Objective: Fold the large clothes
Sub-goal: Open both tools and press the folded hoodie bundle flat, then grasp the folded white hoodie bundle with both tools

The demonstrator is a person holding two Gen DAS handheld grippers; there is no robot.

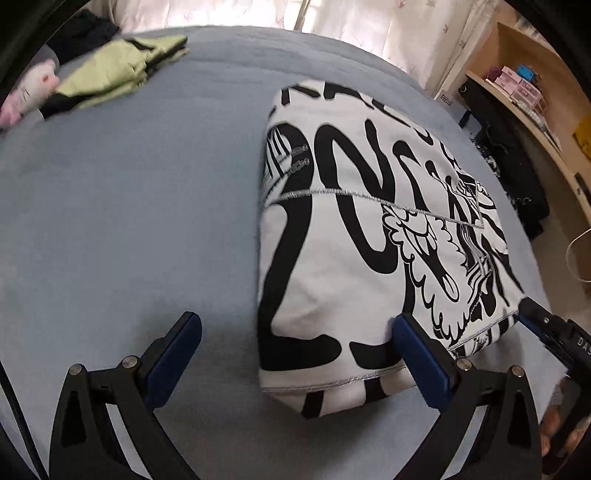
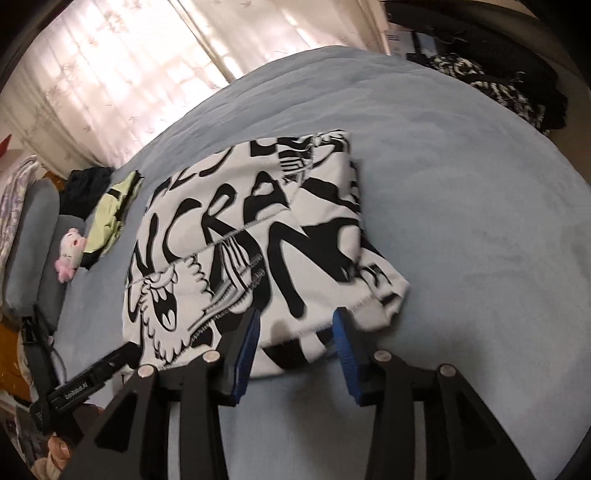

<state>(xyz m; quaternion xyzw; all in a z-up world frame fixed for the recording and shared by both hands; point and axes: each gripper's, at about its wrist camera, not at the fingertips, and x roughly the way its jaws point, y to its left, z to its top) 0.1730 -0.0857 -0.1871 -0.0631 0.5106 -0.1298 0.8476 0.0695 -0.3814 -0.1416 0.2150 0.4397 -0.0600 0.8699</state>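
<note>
A white garment with bold black lettering and cartoon print (image 1: 369, 251) lies folded into a thick rectangle on the blue bed cover (image 1: 129, 221). It also shows in the right wrist view (image 2: 251, 236). My left gripper (image 1: 295, 332) is open at the garment's near left corner, its right finger against the fabric edge. My right gripper (image 2: 295, 325) is open with its jaws on either side of the garment's near hem; I cannot tell if the fingers touch it. The right gripper's tip (image 1: 539, 317) shows at the garment's right corner in the left wrist view.
A folded light-green garment (image 1: 122, 70) and dark clothes (image 1: 85, 33) lie at the bed's far left, with a pink-white plush toy (image 1: 33, 88). Curtains (image 2: 129, 62) hang behind the bed. A wooden shelf (image 1: 535, 92) and dark bags (image 1: 517, 166) stand to the right.
</note>
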